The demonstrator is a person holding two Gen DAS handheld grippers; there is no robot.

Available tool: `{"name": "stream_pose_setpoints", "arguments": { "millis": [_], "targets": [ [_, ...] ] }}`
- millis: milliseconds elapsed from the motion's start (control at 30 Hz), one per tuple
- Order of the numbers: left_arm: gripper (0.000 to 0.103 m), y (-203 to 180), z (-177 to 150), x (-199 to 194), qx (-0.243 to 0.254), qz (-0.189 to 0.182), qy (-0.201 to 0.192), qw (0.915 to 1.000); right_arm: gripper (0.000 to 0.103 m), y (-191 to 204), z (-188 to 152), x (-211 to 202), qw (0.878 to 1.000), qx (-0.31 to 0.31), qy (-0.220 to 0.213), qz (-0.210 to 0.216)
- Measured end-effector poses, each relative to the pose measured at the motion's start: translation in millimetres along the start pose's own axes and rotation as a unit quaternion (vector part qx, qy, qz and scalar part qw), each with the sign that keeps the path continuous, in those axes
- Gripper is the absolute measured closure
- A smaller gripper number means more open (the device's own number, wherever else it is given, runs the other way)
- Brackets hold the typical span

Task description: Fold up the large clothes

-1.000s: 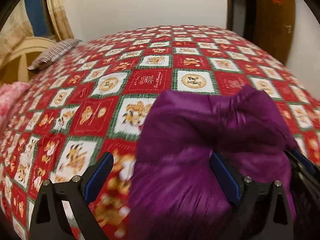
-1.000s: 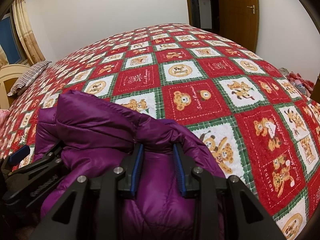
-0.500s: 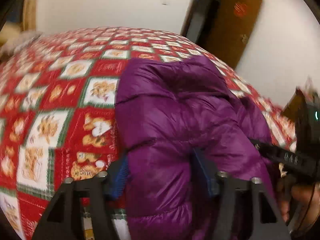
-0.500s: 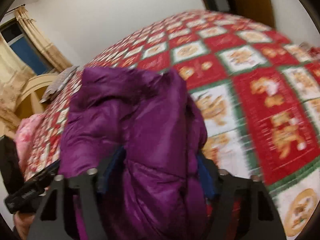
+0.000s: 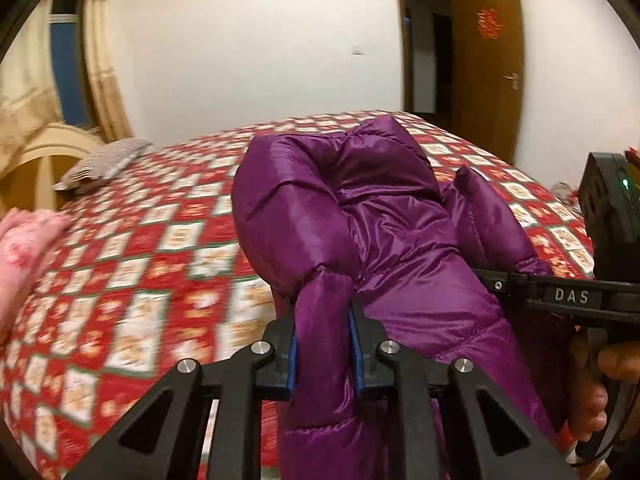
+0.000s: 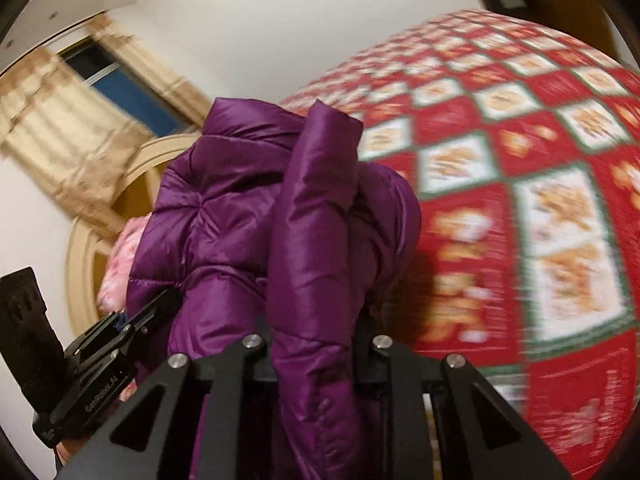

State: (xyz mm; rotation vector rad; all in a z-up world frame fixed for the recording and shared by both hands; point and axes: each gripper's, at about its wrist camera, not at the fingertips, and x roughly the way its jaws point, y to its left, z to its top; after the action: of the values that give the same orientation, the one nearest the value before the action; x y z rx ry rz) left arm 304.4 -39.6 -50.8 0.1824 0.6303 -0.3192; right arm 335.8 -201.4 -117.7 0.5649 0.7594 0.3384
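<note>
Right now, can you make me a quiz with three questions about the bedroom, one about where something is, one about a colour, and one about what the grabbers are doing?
1. Where is the pillow?
A. on the far side of the bed, by the headboard
B. on the floor
C. under the jacket

2. What colour is the jacket?
A. green
B. purple
C. white

3. What are the two grippers doing?
A. both hang open and hold nothing
B. only one holds cloth
C. both pinch the jacket

Answers: 1 A, it lies on the bedspread beside the headboard. 2 B, the puffy cloth is shiny purple. 3 C, the left gripper and the right gripper each have jacket cloth squeezed between closing jaws.
</note>
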Motion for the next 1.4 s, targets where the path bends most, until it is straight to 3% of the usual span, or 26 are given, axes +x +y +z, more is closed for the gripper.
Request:
{"name": "stream_pose_setpoints", "arguments": {
  "millis": [333,467,567,633,733,900,1000,1167,1233,1333,1400],
  "targets": [
    [0.084,97,-46,-24,-0.062,0.071,0.025,0.9952,0.079,90,-21,79,0.993,-0.072,0.075,0.046],
    [0.084,113,-70,-13,-0.076,0.082,0.048,0.9926,0.079,97,-30,109,0.991,-0.079,0.103,0.044],
    [0.075,118,-84,0,-0.081,0.1,0.063,0.9897,0.079,92,-39,127,0.989,-0.076,0.119,0.032],
    [0.061,122,-96,7,-0.084,0.111,0.067,0.9879,0.079,86,-43,137,0.989,-0.071,0.124,0.026],
    [0.049,124,-104,14,-0.084,0.123,0.064,0.9868,0.078,83,-45,142,0.989,-0.071,0.126,0.021],
    [0.048,127,-108,16,-0.093,0.124,0.061,0.986,0.074,88,-48,143,0.988,-0.087,0.125,0.006],
    [0.046,128,-107,15,-0.095,0.127,0.064,0.9852,0.072,89,-51,136,0.988,-0.089,0.125,0.001],
    [0.046,122,-92,-24,-0.099,0.175,0.055,0.9781,0.052,102,-51,115,0.987,-0.123,0.1,-0.038],
    [0.041,117,-82,-67,-0.103,0.178,0.005,0.9786,0.049,118,-52,85,0.984,-0.151,0.072,-0.055],
    [0.021,107,-75,-125,-0.107,0.204,-0.048,0.9719,0.043,144,-53,36,0.979,-0.192,0.019,-0.069],
    [0.019,103,-73,-156,-0.11,0.203,-0.081,0.9695,0.036,160,-55,-1,0.973,-0.215,-0.018,-0.083]
  ]
}}
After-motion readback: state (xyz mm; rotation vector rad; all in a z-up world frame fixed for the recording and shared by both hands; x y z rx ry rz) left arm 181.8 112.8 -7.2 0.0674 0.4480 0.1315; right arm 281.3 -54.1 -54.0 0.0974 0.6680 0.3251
